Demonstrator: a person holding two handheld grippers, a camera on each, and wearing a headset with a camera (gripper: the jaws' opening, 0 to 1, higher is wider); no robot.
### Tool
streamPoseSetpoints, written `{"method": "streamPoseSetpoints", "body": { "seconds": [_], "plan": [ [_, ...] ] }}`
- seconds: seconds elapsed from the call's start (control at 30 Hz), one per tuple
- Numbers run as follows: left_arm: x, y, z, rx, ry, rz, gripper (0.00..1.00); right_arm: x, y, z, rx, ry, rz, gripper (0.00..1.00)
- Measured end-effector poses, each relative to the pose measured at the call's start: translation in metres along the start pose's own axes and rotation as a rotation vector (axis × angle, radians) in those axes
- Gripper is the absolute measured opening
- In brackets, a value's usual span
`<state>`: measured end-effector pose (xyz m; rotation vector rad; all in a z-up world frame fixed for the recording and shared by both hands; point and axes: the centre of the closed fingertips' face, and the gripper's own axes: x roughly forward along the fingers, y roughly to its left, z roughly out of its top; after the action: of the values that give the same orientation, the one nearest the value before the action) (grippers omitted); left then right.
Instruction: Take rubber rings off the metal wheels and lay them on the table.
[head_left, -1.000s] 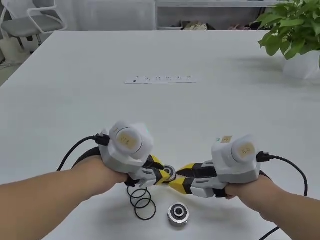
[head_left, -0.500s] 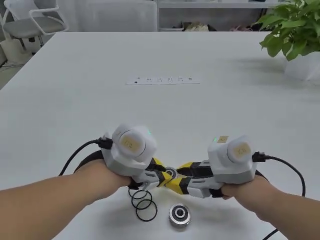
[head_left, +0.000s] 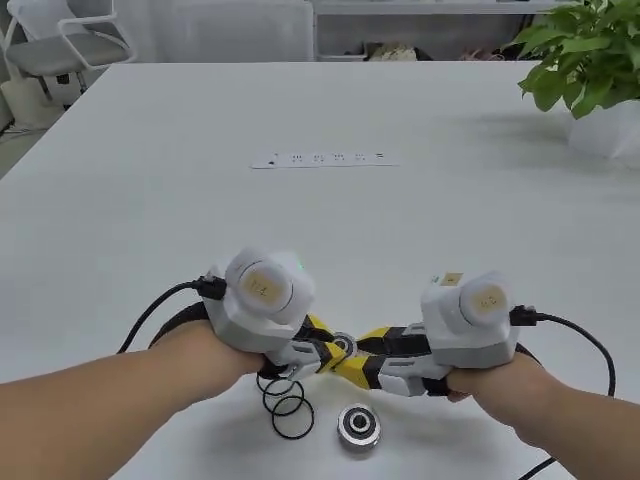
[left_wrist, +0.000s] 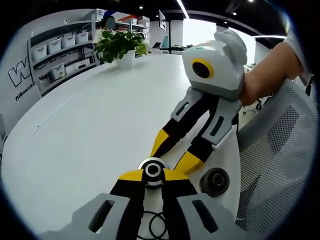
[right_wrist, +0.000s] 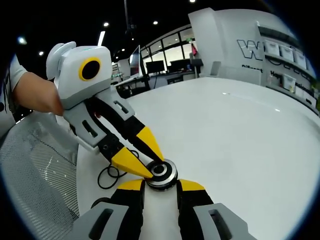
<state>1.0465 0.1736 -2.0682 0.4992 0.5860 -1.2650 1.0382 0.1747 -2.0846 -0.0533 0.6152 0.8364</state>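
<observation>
White table (head_left: 450, 230); silver metal wheel (right_wrist: 161, 175), dark-ringed.

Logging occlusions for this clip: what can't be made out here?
- Head view: both grippers' jaws hide whether the small silver metal wheel, pinched by the left gripper, wears a rubber ring.
- Right gripper view: unclear whether the right gripper touches it.
- Head view: left gripper overlaps the thin black rubber rings; count unsure.
- Head view, white power strip: sockets too small.

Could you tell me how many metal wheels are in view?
2. The first wheel sits between the tips of the left gripper and right gripper; the second wheel lies on the table near them, beside the rubber rings.
</observation>
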Motion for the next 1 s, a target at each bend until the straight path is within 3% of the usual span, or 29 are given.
{"method": "streamPoseSetpoints", "body": {
  "seconds": [0.4,0.93,1.0],
  "plan": [
    [0.0007,-0.0003,0.0000,-0.007,-0.002,0.005,0.08,-0.0032,-0.0004,-0.0022,0.030,-0.005,0.001,0.20],
    [0.0007,-0.0005,-0.0004,-0.011,-0.004,0.011,0.08,-0.0042,-0.0001,-0.0040,-0.022,0.012,-0.012,0.17],
    [0.0007,-0.0004,-0.0004,-0.012,-0.004,0.012,0.08,-0.0040,0.0001,-0.0045,-0.056,0.024,-0.018,0.16]
  ]
}}
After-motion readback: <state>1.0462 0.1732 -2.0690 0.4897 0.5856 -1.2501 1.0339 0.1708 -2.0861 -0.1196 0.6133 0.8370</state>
